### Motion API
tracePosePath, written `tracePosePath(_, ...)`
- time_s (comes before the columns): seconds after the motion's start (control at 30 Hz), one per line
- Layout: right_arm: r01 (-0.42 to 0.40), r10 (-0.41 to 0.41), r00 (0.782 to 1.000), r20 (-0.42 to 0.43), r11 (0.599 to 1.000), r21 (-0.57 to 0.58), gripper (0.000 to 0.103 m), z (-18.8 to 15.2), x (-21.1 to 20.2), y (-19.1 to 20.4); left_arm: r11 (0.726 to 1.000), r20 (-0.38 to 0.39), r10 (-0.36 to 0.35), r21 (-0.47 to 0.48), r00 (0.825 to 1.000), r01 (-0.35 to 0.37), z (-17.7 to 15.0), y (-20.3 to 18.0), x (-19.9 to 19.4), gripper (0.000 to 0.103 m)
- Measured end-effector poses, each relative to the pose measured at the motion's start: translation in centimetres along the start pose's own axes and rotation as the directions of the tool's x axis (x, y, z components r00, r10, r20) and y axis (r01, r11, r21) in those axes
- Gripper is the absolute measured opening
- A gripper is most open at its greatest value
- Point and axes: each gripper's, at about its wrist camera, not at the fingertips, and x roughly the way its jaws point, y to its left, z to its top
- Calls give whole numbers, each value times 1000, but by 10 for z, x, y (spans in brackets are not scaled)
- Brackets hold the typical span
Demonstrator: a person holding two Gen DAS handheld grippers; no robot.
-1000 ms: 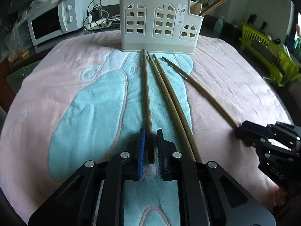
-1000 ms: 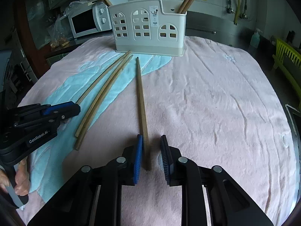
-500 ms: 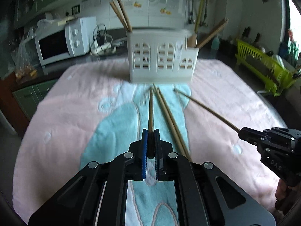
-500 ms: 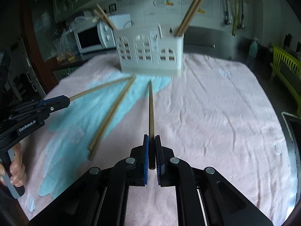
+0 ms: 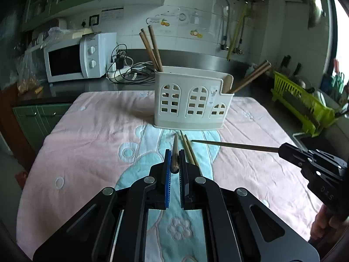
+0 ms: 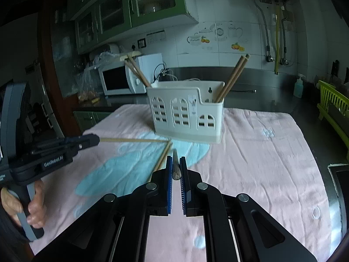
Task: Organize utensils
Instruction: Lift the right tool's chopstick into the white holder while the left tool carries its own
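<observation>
1. Left gripper (image 5: pixel 173 163): your jaws are pressed onto one chopstick (image 5: pixel 175 150), butt end between the blue pads, tip pointing ahead toward the caddy. It is lifted clear of the cloth.
2. Right gripper (image 6: pixel 176 168): same deal, your jaws are pinching a second chopstick (image 6: pixel 175 163) near its butt end, and the stick runs forward toward the caddy, off the cloth.
3. White utensil caddy (image 5: pixel 192 104) stands upright at the far side of the pink and blue quilted cloth (image 5: pixel 91 148), arched cutouts facing you.
4. Two chopsticks (image 5: pixel 152 48) lean left out of the caddy's left end; two more (image 5: pixel 250 78) lean right out of the low right compartment.
5. Loose pair of chopsticks (image 5: pixel 188 150) lies on the blue patch of the cloth just right of your left gripper, tips near the caddy base.
6. Your hand (image 6: pixel 35 207) shows wrapped around the left gripper's handle in the right wrist view.
7. Background: microwave (image 5: pixel 74 59) on the counter behind left, green dish rack (image 5: pixel 301 102) far right.
</observation>
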Motion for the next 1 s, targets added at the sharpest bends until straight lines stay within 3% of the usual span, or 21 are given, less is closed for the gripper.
tracePosePath(0.5,13,-13,1000,-1,999,-37,6,54,4,-6,999,25,-39,-9,999,39,18,8,-4,5)
tracePosePath(0.8,-31,29,997,-71,999,-32,6,109,-12,-27,999,65,-52,17,997,51,56,1,-24,5)
tracePosePath(1.0,-39,36,997,-69,998,-45,6,149,-30,-38,997,95,-70,32,993,67,84,-8,-38,5)
